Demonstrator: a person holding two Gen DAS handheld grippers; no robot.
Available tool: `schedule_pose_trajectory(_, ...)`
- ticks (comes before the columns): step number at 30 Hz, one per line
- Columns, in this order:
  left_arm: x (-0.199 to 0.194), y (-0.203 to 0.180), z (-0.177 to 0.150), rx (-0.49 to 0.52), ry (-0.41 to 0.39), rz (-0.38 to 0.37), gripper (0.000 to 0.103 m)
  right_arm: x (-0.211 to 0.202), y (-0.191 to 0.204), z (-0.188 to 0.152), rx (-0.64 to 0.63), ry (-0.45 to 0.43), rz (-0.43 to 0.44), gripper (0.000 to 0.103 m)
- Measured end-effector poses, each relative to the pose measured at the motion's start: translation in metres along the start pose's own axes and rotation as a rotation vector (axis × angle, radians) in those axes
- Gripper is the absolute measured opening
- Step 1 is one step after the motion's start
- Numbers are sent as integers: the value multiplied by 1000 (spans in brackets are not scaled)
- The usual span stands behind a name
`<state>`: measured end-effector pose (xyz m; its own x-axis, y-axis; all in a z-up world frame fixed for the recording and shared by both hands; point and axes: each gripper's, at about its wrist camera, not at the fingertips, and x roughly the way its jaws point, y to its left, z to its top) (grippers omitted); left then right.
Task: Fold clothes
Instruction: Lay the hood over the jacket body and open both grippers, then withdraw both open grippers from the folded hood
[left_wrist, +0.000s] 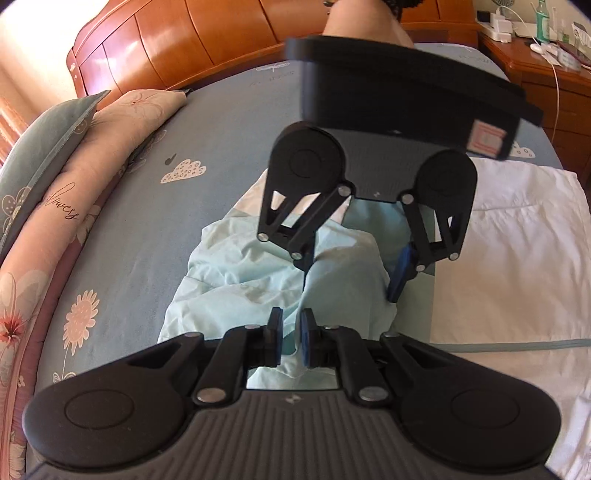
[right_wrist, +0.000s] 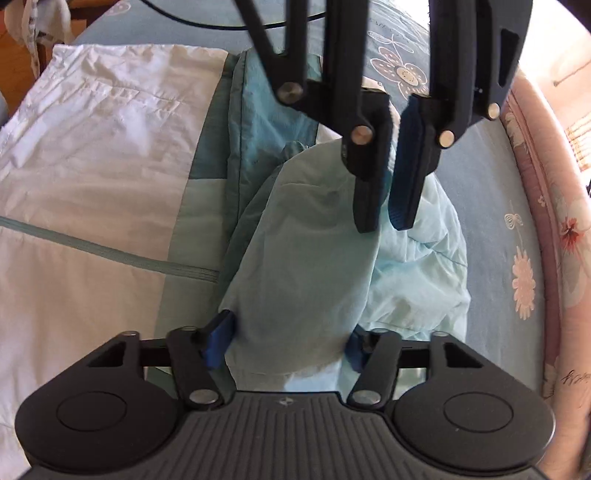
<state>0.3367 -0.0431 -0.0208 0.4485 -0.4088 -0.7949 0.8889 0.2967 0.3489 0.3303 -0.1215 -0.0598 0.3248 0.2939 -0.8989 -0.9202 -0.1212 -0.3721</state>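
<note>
I am in the middle of a fold: both my grippers are down on the pale mint sleeve of the jacket that lies on the blue bedsheet, between the white body panel and the bed's left side. My left gripper has its pads almost pressed together, with a thin edge of the mint cloth between them, so I judge it is pinching it. My right gripper is spread about halfway around a thicker bunch of the same sleeve; the cloth fills the gap, but whether the pads really press it I cannot tell from this angle. Next I think I must tighten the right side, then lift both together and carry the sleeve over the white panel.
</note>
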Motion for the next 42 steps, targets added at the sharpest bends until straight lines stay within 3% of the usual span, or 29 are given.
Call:
schedule_pose_trajectory(1, -1, 1, 0, -13, 1, 1, 13, -1, 0, 1, -19, 12, -33, 26)
schedule_pose_trajectory(7, -21, 0, -2, -106, -55, 54, 19, -18, -7, -1, -45, 15, -249, 24)
schedule_pose_trajectory(11, -17, -2, -7, -179, -43, 22, 19, -1, 20, -4, -112, 43, -344, 28)
schedule_pose_trajectory(14, 0, -5, -13, -208, 14, -50, 24, 24, 49, -7, -88, 76, -263, 44)
schedule_pose_trajectory(16, 13, -7, -21, -223, 67, -90, 24, 26, 57, -5, -61, 79, -254, 54)
schedule_pose_trajectory(20, 11, -11, -25, -216, 82, -74, 24, -11, 42, 0, 124, 6, -184, 61)
schedule_pose_trajectory(23, -5, -2, -17, -275, 24, -71, 26, -47, 24, -7, 295, -85, -122, 61)
schedule_pose_trajectory(26, -12, 6, -10, -287, -22, -21, 42, -71, 2, -10, 464, -158, -162, 55)
schedule_pose_trajectory(28, -8, 13, -10, -312, -26, 7, 43, -72, -19, -15, 576, -166, -178, 52)
schedule_pose_trajectory(31, 5, 18, -14, -386, 9, -20, 42, -42, -42, -26, 745, -117, -158, 38)
schedule_pose_trajectory(34, 21, 6, -31, -414, 82, -67, 42, -6, -32, -42, 844, -42, -49, 37)
schedule_pose_trajectory(38, 44, -12, -54, -477, 171, -116, 42, 25, -8, -52, 940, 3, 33, 37)
schedule_pose_trajectory(42, 50, -17, -58, -493, 180, -110, 46, 26, -4, -46, 922, 22, 24, 37)
